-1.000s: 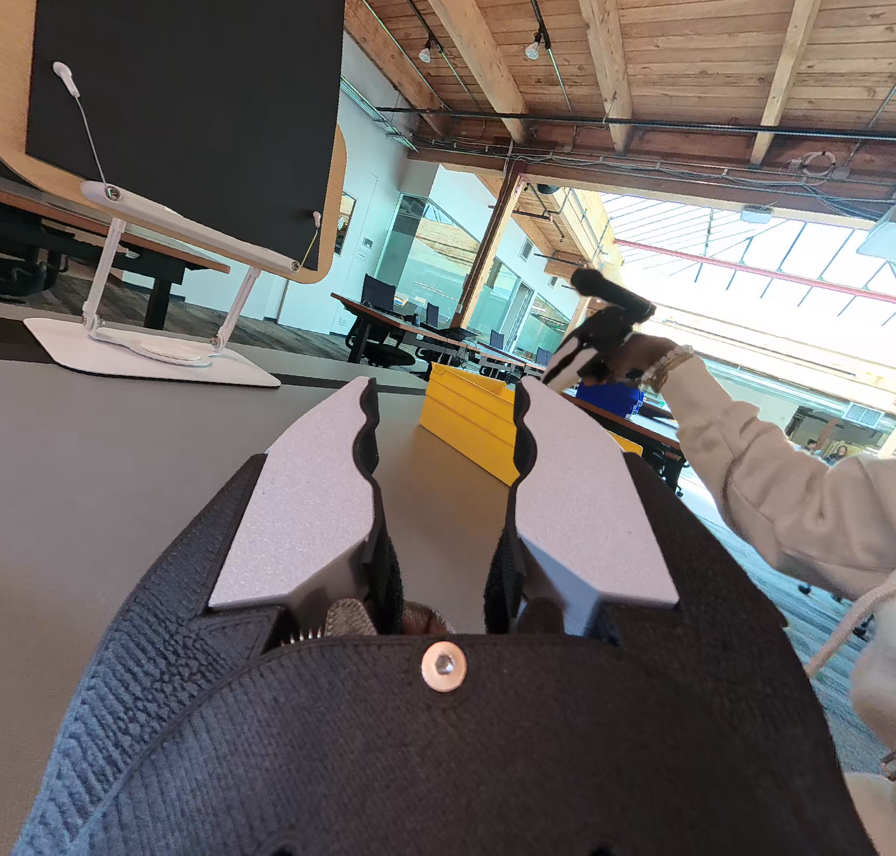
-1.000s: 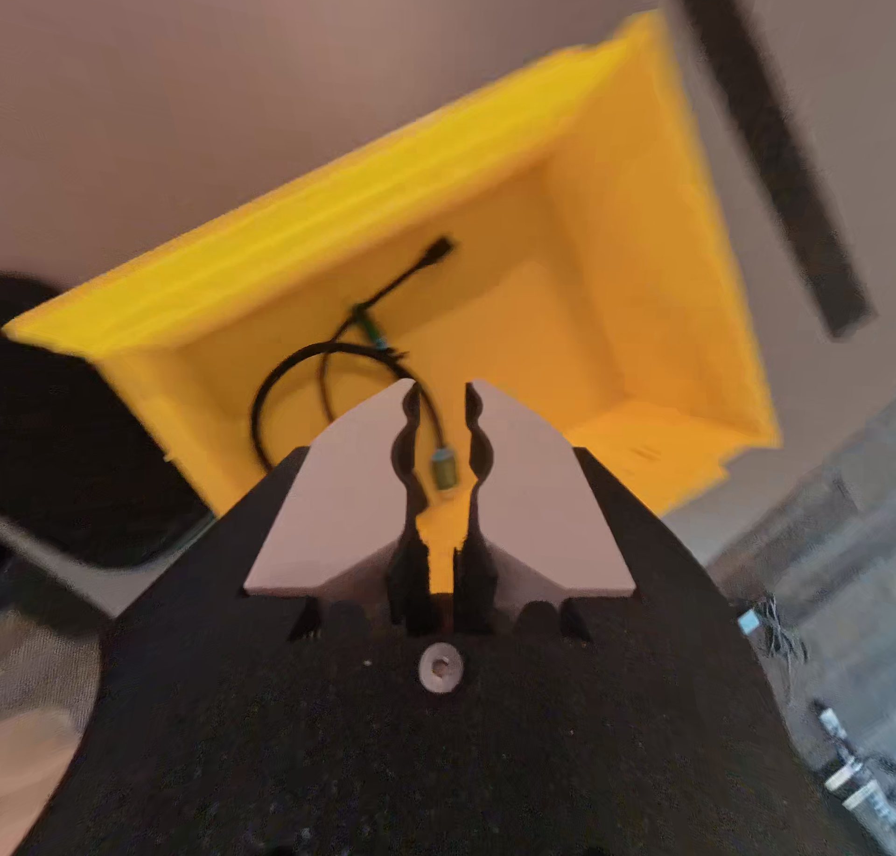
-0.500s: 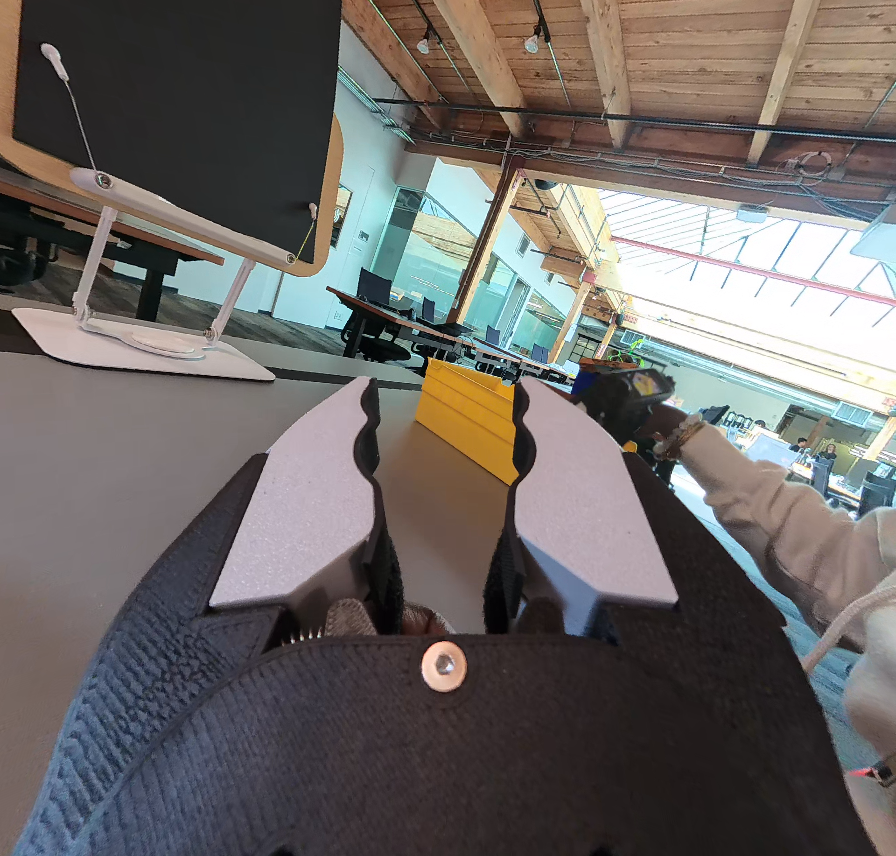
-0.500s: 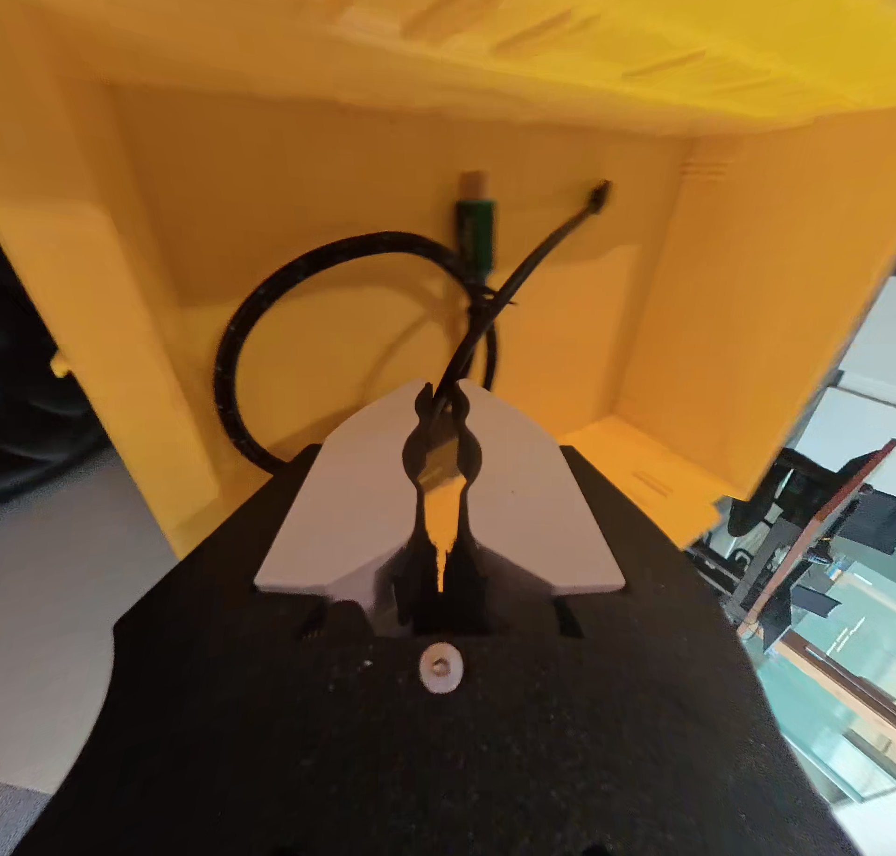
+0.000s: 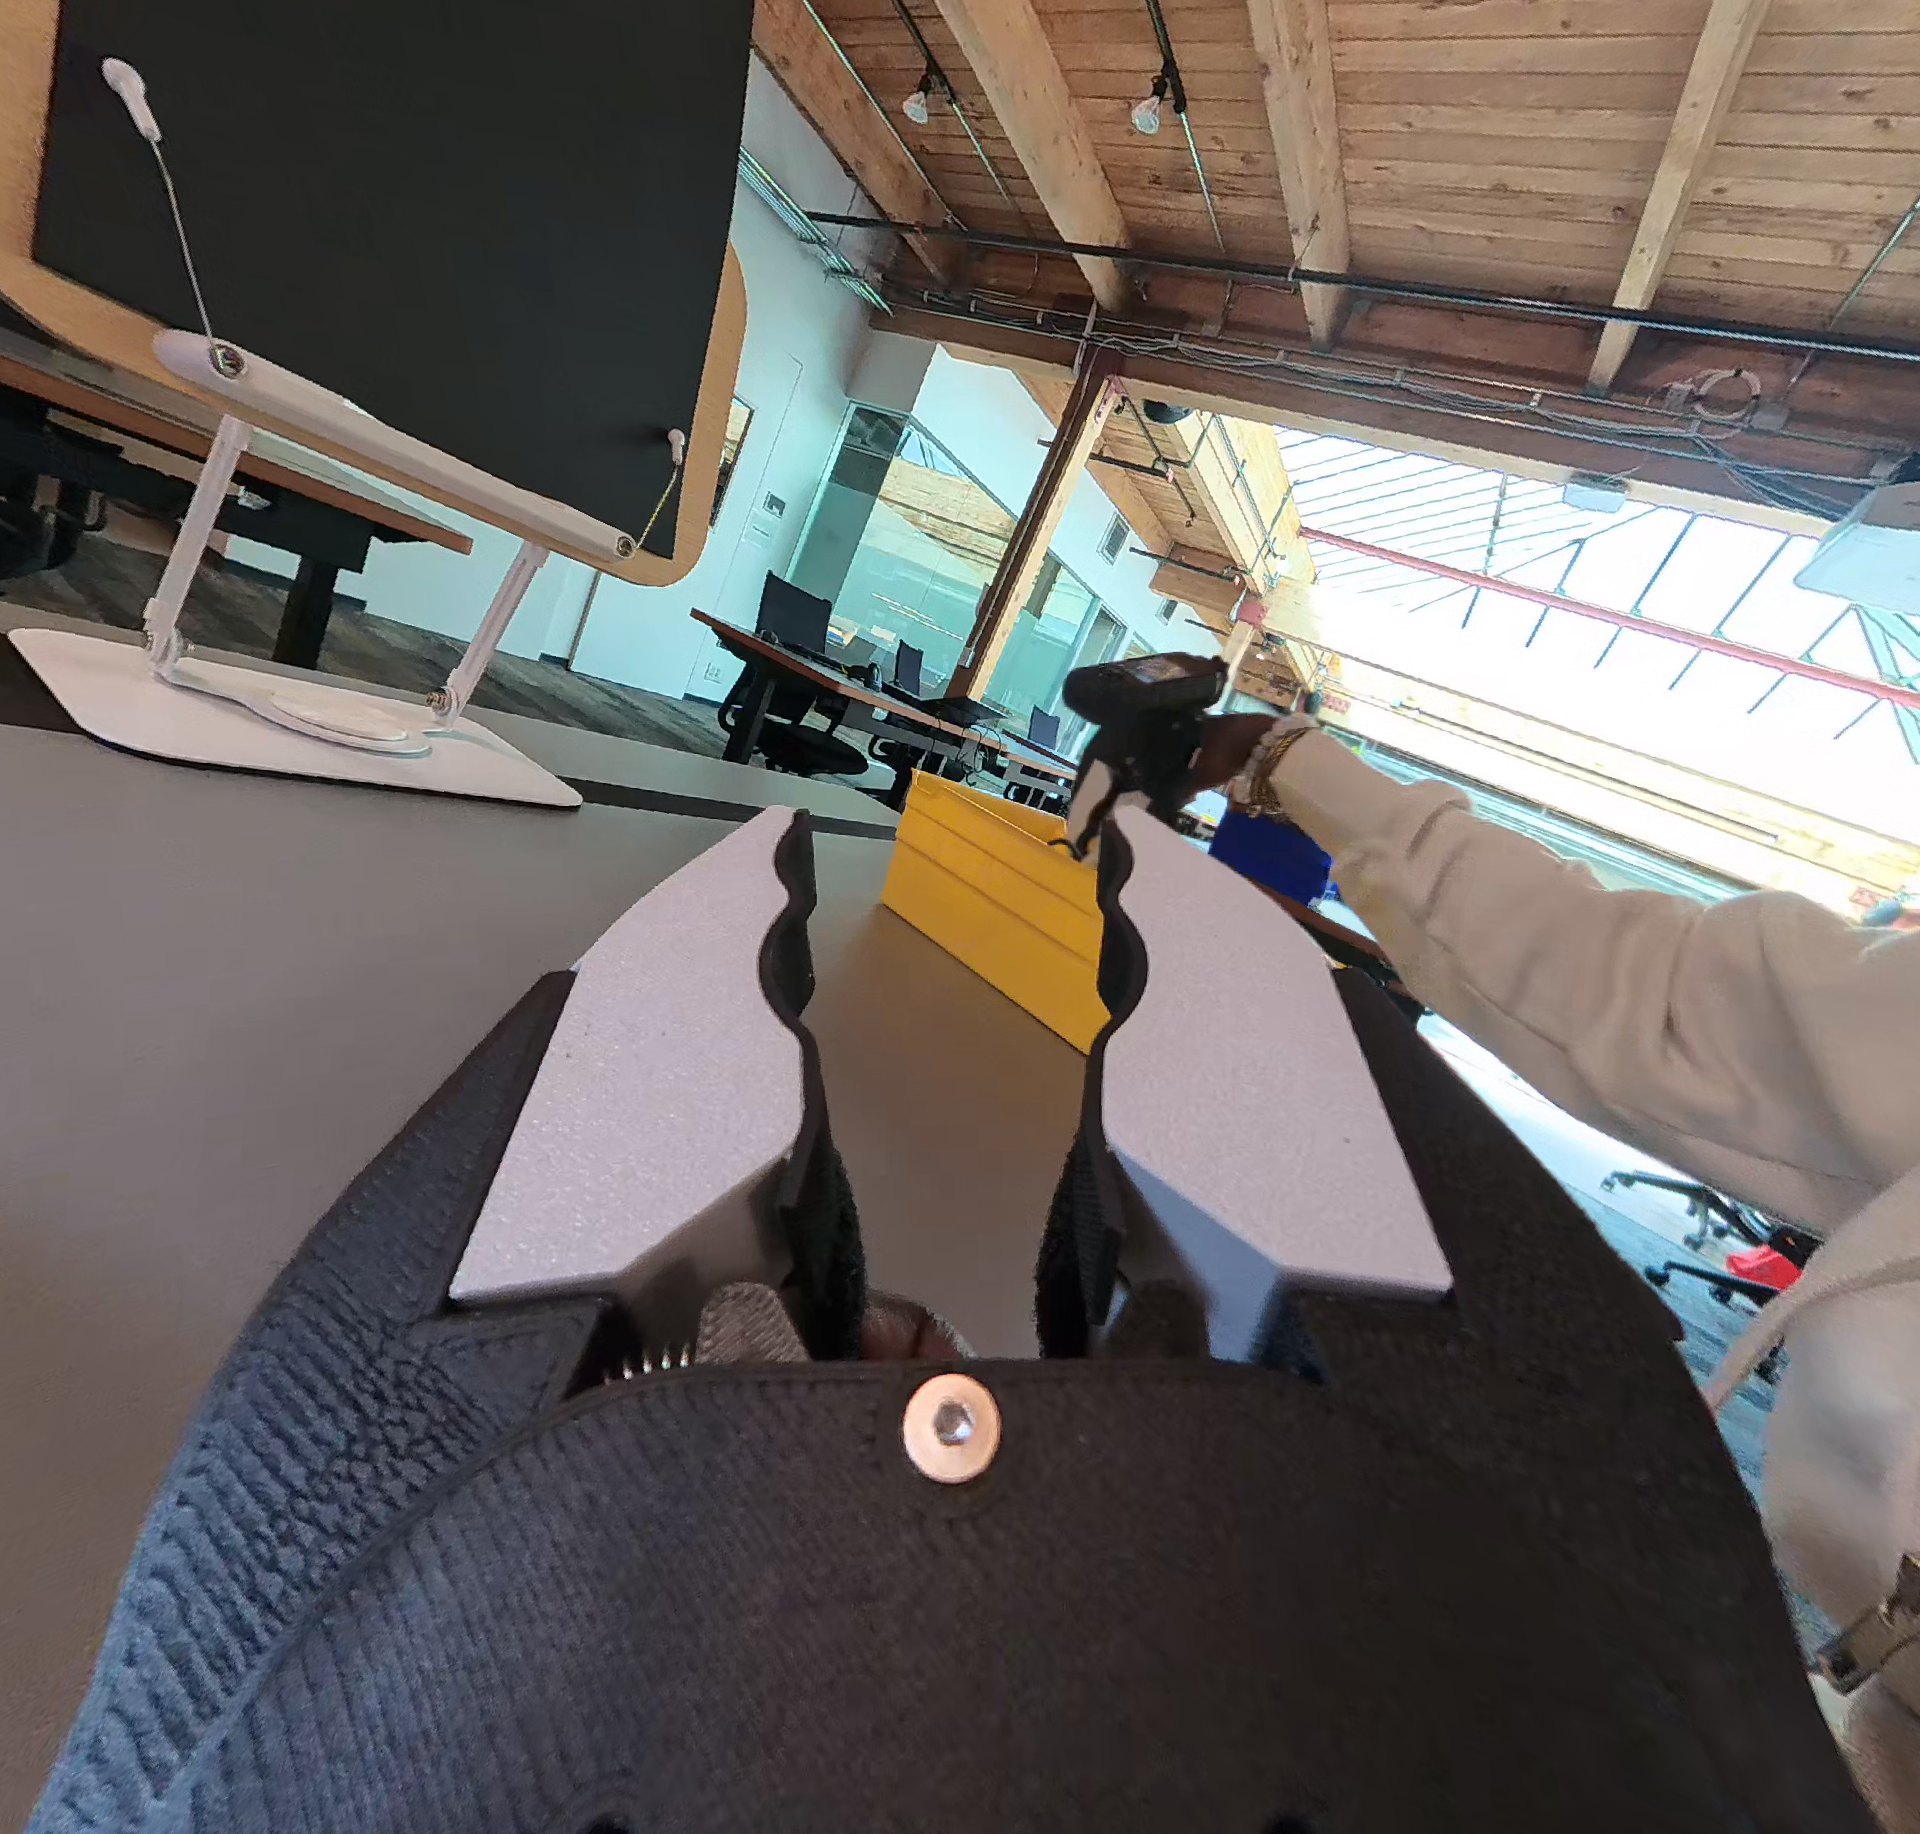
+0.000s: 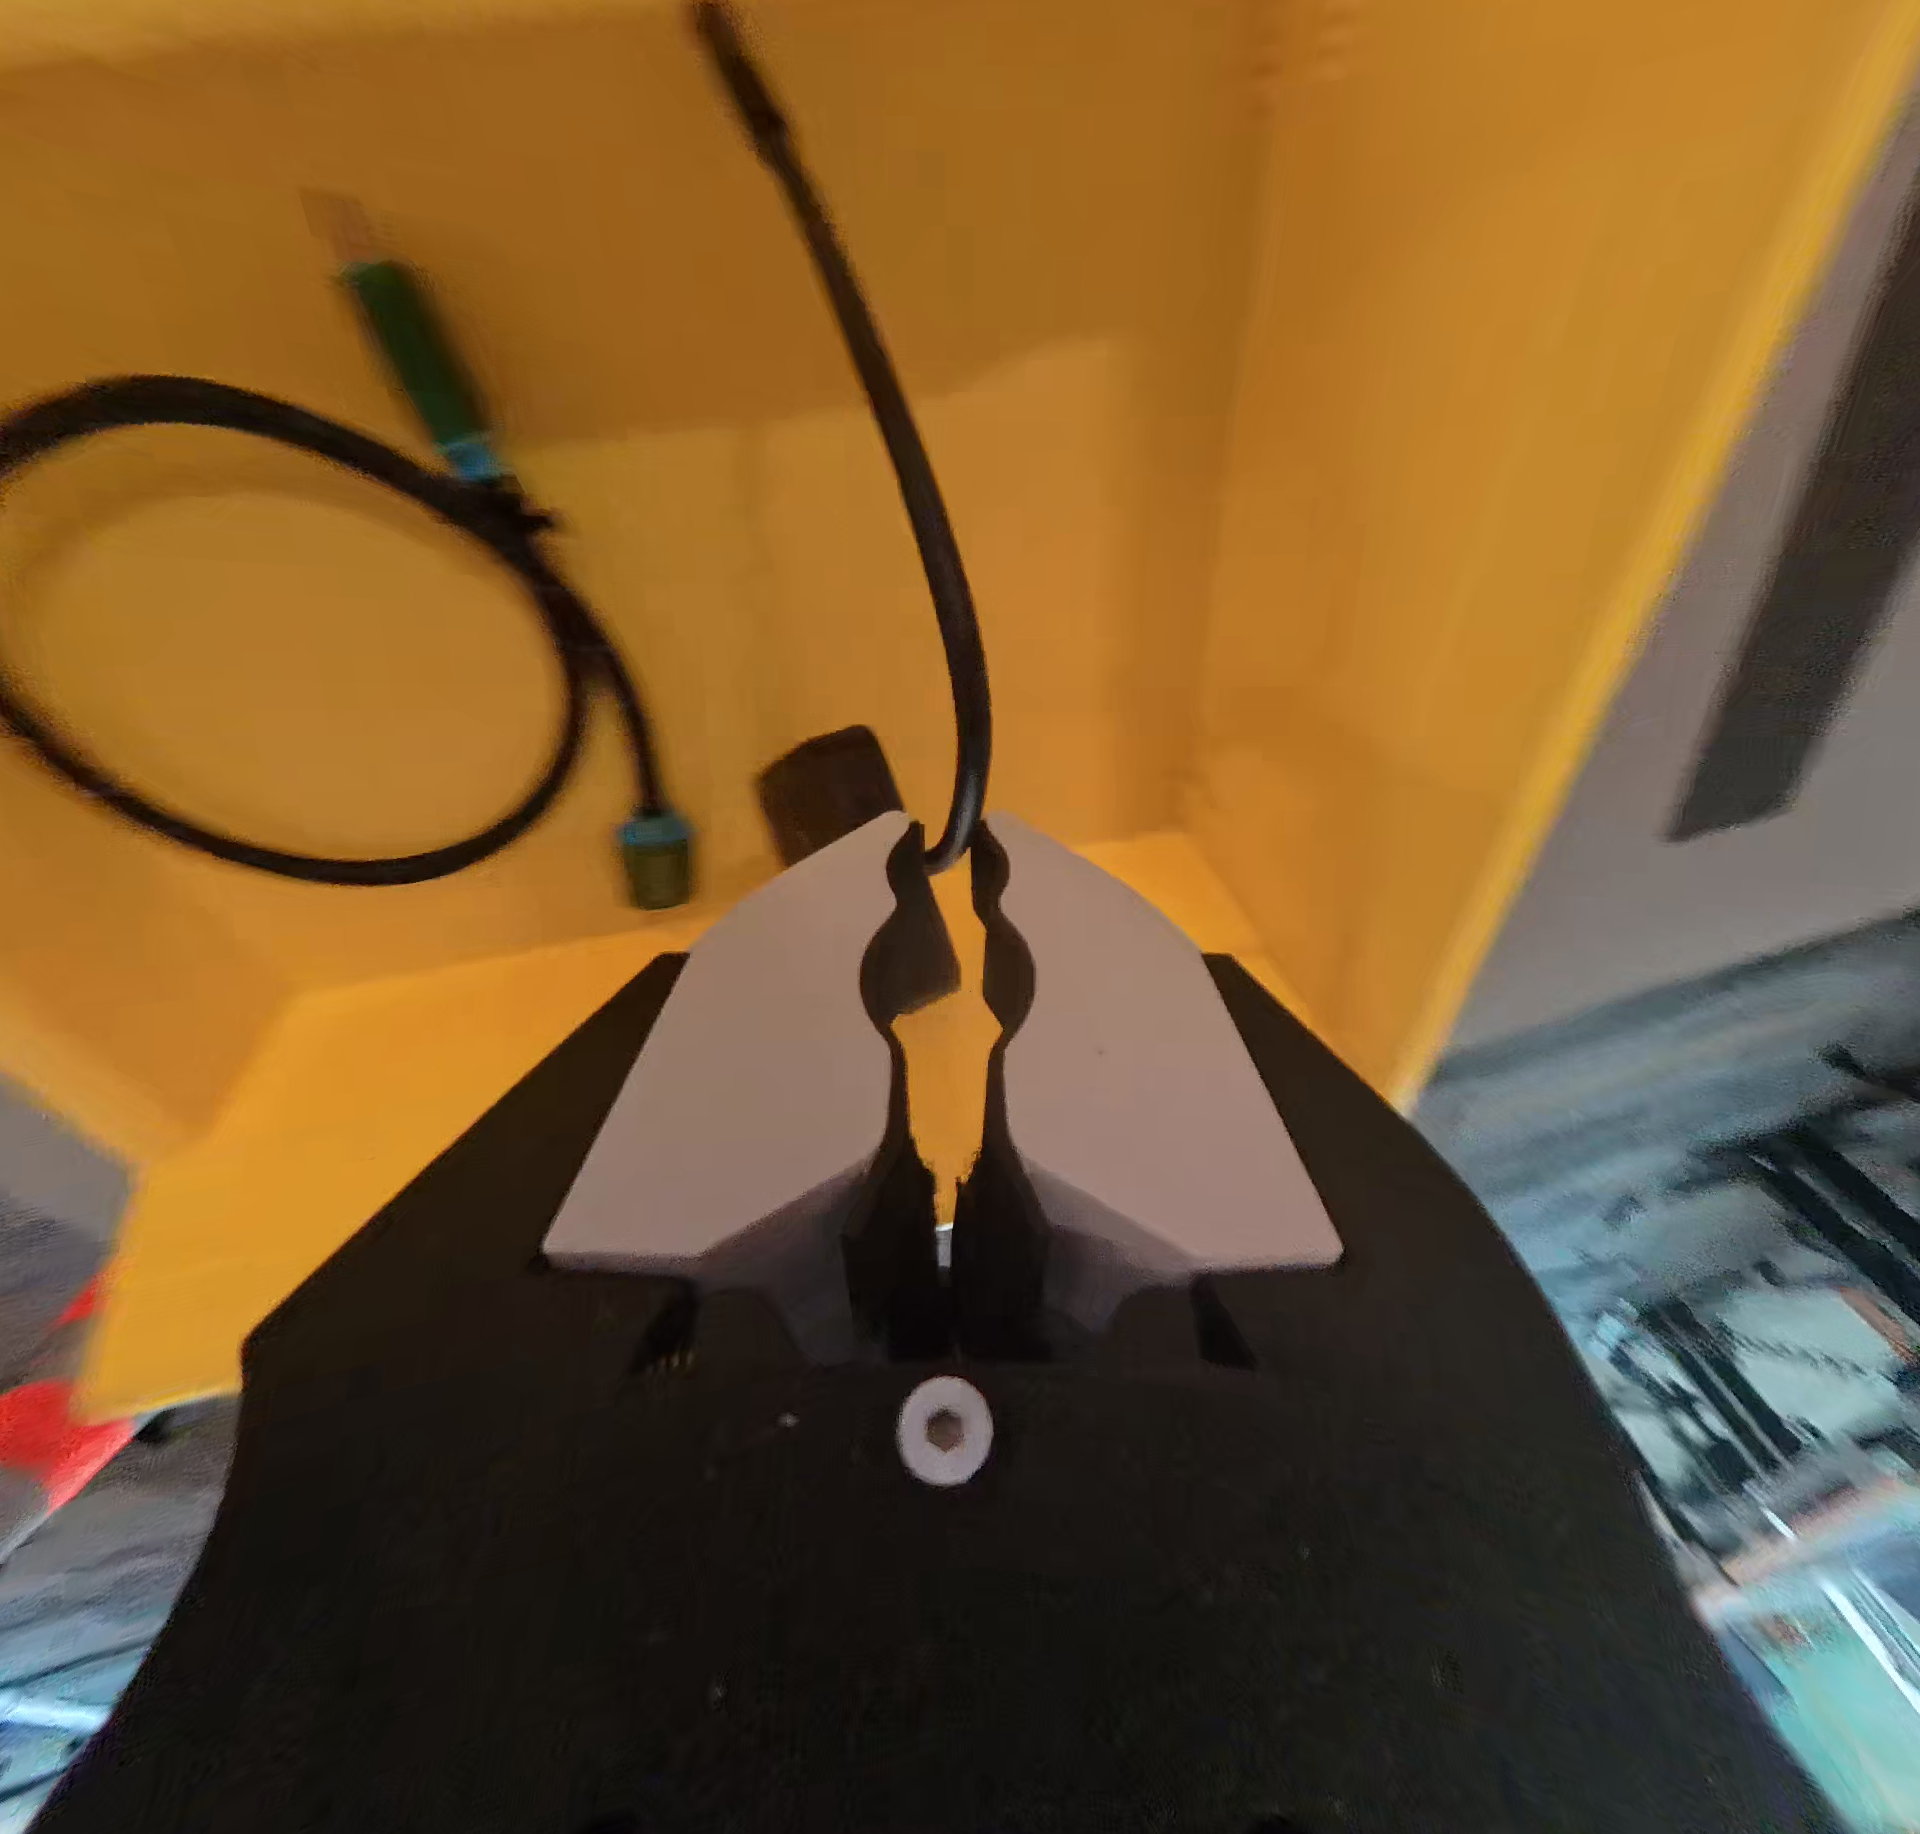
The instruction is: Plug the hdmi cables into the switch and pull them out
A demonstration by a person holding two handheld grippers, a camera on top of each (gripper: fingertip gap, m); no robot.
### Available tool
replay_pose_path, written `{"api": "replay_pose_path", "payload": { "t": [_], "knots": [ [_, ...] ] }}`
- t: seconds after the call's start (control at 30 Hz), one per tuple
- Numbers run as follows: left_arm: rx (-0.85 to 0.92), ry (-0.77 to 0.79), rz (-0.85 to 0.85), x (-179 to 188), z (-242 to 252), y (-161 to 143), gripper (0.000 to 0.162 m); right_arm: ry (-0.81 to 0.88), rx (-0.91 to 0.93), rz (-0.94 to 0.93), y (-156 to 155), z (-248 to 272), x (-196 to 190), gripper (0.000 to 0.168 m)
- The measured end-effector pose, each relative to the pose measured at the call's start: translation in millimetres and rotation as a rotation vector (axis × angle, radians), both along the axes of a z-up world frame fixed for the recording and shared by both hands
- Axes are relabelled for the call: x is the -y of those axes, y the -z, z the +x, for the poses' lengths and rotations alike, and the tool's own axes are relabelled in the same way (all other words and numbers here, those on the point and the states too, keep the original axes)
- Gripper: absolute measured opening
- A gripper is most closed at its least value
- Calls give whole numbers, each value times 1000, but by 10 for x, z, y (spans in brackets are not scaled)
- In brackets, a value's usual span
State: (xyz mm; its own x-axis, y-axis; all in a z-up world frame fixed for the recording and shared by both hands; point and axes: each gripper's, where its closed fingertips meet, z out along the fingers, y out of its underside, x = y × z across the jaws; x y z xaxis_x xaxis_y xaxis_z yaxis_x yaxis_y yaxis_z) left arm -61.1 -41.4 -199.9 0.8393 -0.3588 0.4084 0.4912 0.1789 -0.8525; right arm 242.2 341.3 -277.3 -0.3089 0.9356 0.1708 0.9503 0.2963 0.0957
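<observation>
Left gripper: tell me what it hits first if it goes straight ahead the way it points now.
Probably the yellow bin. The left gripper is open over bare table, and the bin's side wall stands straight ahead; depth is hard to judge.

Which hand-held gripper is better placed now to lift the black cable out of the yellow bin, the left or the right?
The right hand-held gripper: it is inside the yellow bin, nearly closed around the black cable. The left hand-held gripper is open, empty, low over the grey table, outside the bin.
</observation>
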Motion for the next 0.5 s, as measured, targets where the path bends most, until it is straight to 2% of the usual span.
{"api": "replay_pose_path", "payload": {
  "t": [0.13, 0.3, 0.4, 0.47, 0.5],
  "knots": [
    [14, 4, 1, 1, -11, 0, 52, -29, -48, 216, 83, -221, -417, 12],
    [16, 9, -2, -5, -8, 5, 52, -36, -108, 295, 91, -341, -395, 21],
    [9, 8, -2, -5, 2, 4, 52, 45, -275, 432, -229, -484, -330, 22],
    [4, 7, -3, -7, 7, 4, 52, 123, -532, 480, -583, -709, -93, 25],
    [2, 8, -4, -8, 11, 5, 52, 149, -680, 460, -756, -836, 113, 34]
  ]
}}
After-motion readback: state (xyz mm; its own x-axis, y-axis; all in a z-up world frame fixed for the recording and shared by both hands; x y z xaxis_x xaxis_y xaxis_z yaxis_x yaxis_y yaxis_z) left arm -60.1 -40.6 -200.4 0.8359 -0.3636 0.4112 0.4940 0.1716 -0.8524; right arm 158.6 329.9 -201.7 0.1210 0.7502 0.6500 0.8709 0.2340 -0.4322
